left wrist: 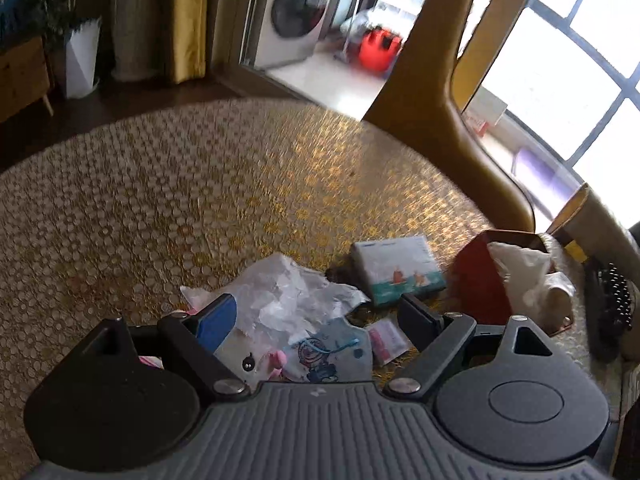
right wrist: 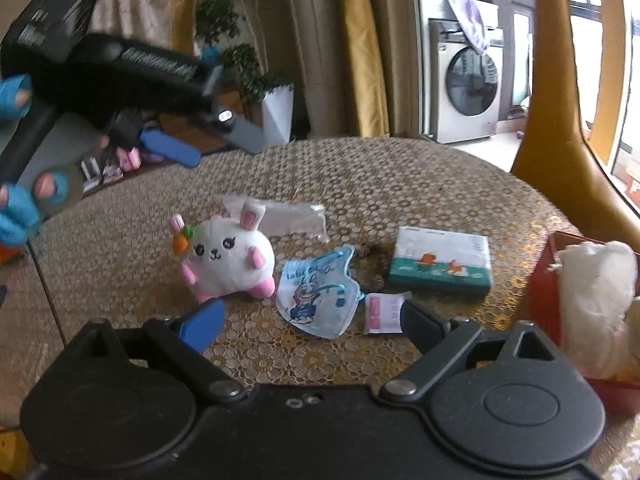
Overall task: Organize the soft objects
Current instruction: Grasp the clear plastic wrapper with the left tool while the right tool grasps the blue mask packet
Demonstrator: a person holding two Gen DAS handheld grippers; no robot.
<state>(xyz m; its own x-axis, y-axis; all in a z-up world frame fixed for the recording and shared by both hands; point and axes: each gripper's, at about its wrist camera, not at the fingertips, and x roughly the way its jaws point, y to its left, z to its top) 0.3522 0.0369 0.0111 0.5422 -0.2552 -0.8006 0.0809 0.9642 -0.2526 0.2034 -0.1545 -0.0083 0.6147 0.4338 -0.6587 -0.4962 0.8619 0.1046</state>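
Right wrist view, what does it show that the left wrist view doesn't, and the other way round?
Only the right wrist view shows the plush bunny's whole face with its carrot, the left gripper open above the table, and a blue-gloved hand holding it. Only the left wrist view shows the crumpled white plastic bag spread wide beyond the bunny, and dark beads at the right edge. Both show the printed face mask, small pink sachet, tissue pack, red box holding white stuffing, and washing machine.

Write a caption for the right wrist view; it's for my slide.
Open right gripper above a bunny plush, child's face mask, tissue pack and red box on the table.
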